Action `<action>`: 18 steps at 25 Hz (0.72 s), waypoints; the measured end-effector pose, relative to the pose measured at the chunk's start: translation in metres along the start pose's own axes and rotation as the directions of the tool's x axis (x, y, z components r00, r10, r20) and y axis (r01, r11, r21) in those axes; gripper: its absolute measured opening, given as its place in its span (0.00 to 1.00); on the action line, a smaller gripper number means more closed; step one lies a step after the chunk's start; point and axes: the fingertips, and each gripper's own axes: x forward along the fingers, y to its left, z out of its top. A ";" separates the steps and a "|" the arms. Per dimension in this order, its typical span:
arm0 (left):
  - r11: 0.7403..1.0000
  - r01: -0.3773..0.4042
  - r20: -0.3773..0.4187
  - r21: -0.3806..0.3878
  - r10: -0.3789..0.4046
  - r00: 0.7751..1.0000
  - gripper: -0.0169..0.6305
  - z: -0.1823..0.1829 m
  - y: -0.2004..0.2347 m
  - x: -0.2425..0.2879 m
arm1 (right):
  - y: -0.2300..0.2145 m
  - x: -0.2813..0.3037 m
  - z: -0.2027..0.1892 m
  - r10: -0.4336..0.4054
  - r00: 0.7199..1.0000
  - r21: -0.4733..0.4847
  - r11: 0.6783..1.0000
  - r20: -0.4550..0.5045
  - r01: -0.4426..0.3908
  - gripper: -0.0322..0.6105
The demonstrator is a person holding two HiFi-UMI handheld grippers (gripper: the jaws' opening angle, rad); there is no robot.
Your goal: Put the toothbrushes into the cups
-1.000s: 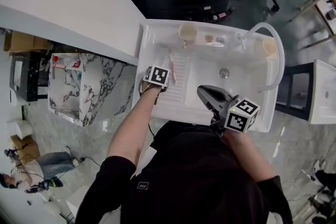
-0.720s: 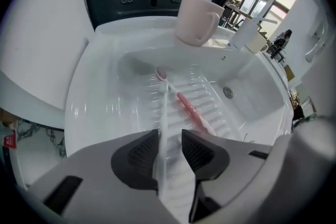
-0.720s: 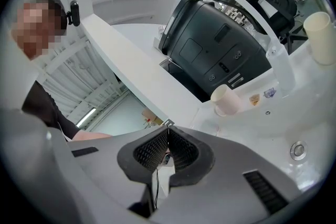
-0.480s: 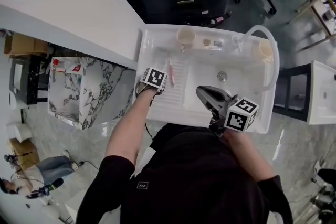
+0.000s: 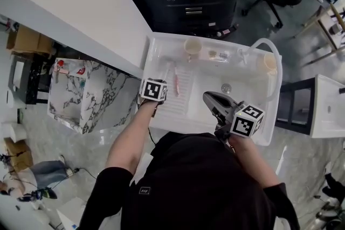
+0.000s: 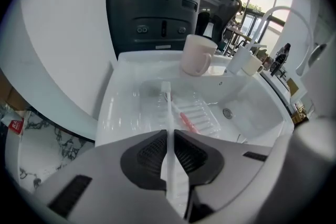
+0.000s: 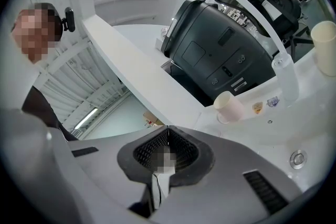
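- Step in hand, by the look of it: lifting the 1st of 2 toothbrushes off the white sink unit [image 5: 148, 64], with neither cup filled yet.
- Draining board [image 5: 183, 99]: takes up the unit's left part, with the basin [image 5: 242, 89] to its right.
- Left hand-held gripper [image 6: 169, 139]: hangs over the draining board and points steeply down. Pinches the handle of the white toothbrush [image 6: 167, 105], leaving the bristle end out ahead toward the back ledge.
- Right hand-held gripper [image 7: 168, 136]: hovers over the basin's front edge, closed all the way with nothing in its grip.
- Nearer cup [image 6: 198, 55]: stands mouth up on the back ledge behind the draining board.
- 2nd cup [image 6: 253, 64]: stands well off to the right, by the tap.
- Pink toothbrush [image 6: 189, 122]: lies flat on the ribs just right of the held one, touched by neither hand-held gripper.
- Next move, as judged: calls for tipping the white toothbrush toward upright, centring it over the nearer cup's mouth and lowering it in before letting go. Looks thin enough to swivel in the pads.
- Against 1 second ago: sits higher on the left side, having just been closing from wide to a pinch with the handle in between. Carries the white toothbrush clear of the ribs. Shows no change in the pink toothbrush, the 2 cups or the right hand-held gripper.
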 end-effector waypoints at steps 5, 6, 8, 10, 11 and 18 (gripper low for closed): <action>0.999 0.000 0.098 -0.032 0.003 0.995 0.11 0.023 0.002 -0.031 | 0.004 0.004 0.005 0.011 1.000 -0.022 1.000 -0.007 -0.011 0.09; 0.999 0.000 0.121 -0.036 0.004 0.993 0.11 0.031 0.002 -0.038 | 0.005 0.006 0.006 0.011 1.000 -0.034 0.999 -0.013 -0.011 0.09; 0.999 0.005 0.169 -0.038 0.002 0.986 0.11 0.048 -0.003 -0.053 | 0.007 0.008 0.010 0.007 1.000 -0.067 0.998 -0.027 -0.009 0.09; 0.999 0.022 0.224 -0.033 -0.014 0.975 0.11 0.067 -0.013 -0.065 | 0.009 0.011 0.016 0.011 0.999 -0.105 0.994 -0.033 -0.014 0.09; 0.999 0.032 0.250 -0.028 -0.024 0.968 0.11 0.077 -0.019 -0.071 | 0.010 0.013 0.020 0.017 0.999 -0.123 0.992 -0.032 -0.021 0.09; 0.998 0.032 0.396 0.058 -0.052 0.917 0.11 0.136 -0.053 -0.119 | 0.017 0.024 0.043 0.008 1.000 -0.182 0.983 -0.025 -0.013 0.09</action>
